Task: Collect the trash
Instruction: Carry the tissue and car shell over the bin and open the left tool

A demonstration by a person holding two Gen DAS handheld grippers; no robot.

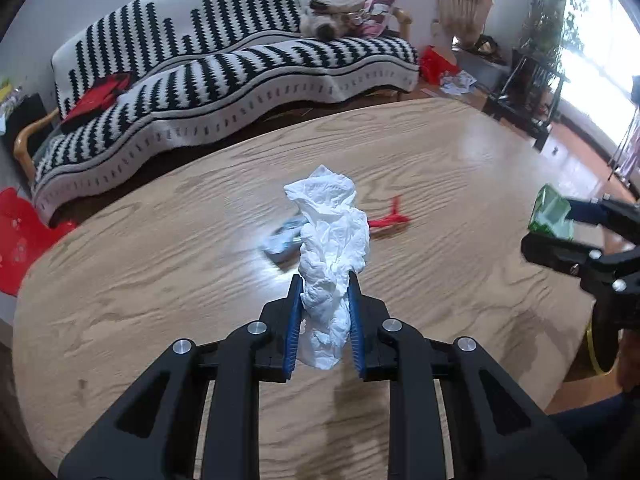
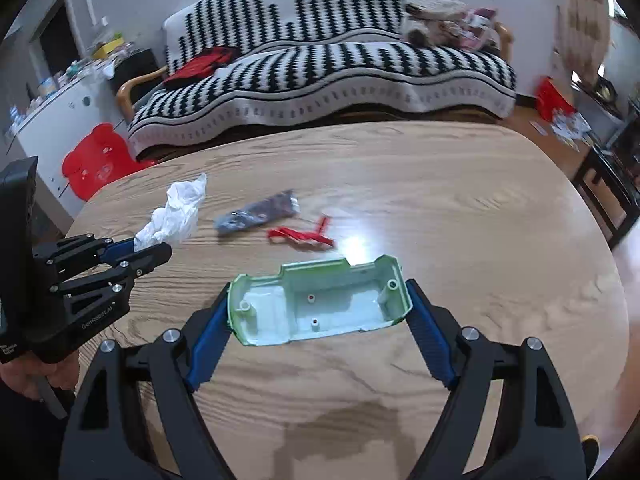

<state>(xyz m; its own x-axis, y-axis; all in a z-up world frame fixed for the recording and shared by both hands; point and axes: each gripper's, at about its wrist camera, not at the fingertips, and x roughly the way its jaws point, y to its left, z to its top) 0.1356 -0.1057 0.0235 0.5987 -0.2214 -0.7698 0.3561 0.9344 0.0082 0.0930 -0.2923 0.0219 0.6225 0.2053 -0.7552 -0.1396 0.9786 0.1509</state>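
My left gripper [image 1: 325, 280] is shut on a crumpled white tissue [image 1: 334, 240] and holds it above the wooden table [image 1: 120, 280]. The tissue also shows in the right wrist view [image 2: 176, 212], with the left gripper [image 2: 154, 248] at the left. My right gripper [image 2: 320, 292] is shut on a pale green plastic shell [image 2: 320, 304], held by its two ends, hollow side up. The shell [image 1: 550, 212] shows at the right edge of the left wrist view. A dark blue wrapper [image 2: 256, 214] and a red plastic scrap [image 2: 304, 234] lie on the table beyond both grippers.
A sofa with a black-and-white striped cover [image 1: 224, 64] stands behind the table. A red stool [image 2: 96, 160] is on the floor at the left. A dark shelf with plants [image 1: 536, 80] stands at the right by the window.
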